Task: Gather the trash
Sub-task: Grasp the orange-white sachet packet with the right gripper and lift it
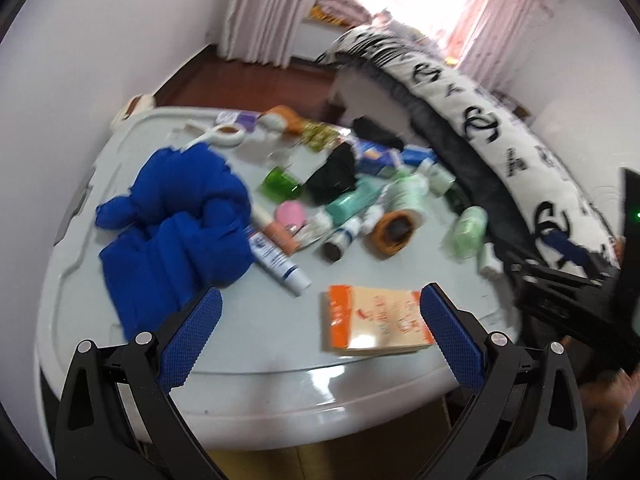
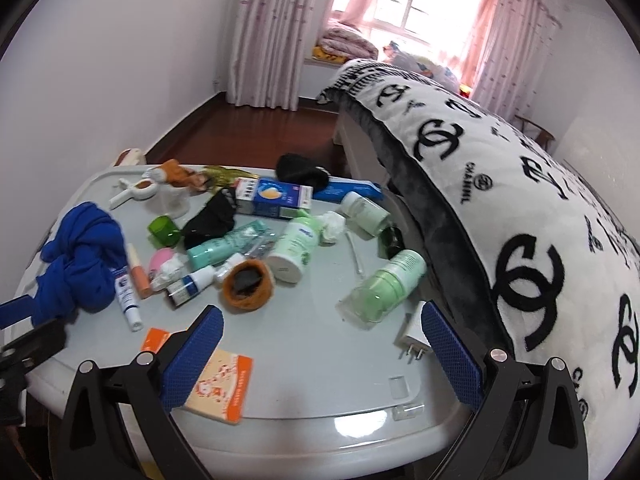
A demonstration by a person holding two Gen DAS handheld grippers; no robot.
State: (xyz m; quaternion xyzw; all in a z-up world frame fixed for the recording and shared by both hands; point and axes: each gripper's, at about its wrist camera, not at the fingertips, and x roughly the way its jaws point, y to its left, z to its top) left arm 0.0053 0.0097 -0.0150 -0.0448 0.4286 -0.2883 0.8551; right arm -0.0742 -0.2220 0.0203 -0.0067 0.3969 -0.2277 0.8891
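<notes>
Both grippers are hanging wide open, holding nothing. The left gripper (image 1: 320,320) is facing the packet (image 1: 376,322) just ahead; going low should help. The right gripper (image 2: 322,332) is waiting.

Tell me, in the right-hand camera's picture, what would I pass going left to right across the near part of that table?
Blue cloth → white tube → orange packet → green clear-capped bottle → white plug.

Interlocked double-C logos and "CHANEL" lettering across the white blanket (image 2: 520,184) at three o'clock, other labels too blurred to read
</notes>
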